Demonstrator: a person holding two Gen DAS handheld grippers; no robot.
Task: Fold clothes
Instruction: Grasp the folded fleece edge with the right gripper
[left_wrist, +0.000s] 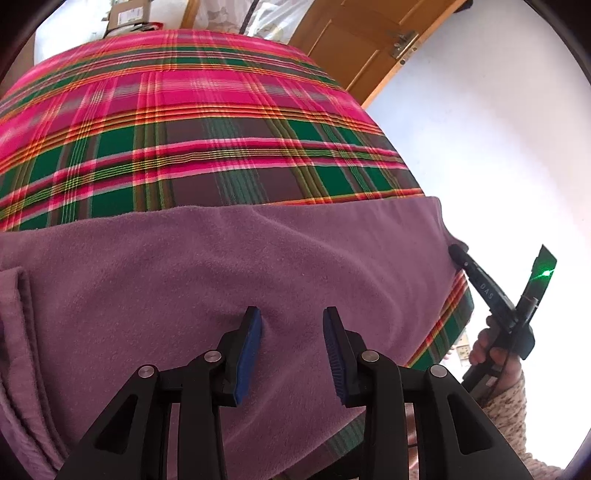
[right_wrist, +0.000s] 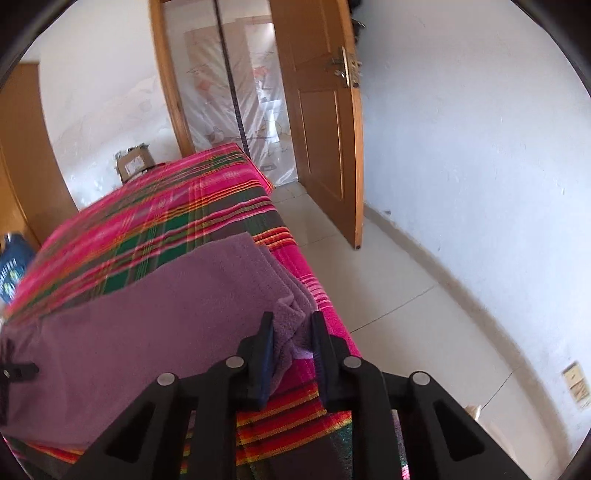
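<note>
White walls and a wooden door (right_wrist: 325, 122) are seen behind a bed (left_wrist: 192, 122) under a plaid cover. Purple garment (left_wrist: 229, 266) is laid flat at the near end, likely for folding. Right claw (right_wrist: 291, 347) is seen closing on its bunched corner. Left claw (left_wrist: 291, 343) is held parted above the cloth, gripping nothing.
</note>
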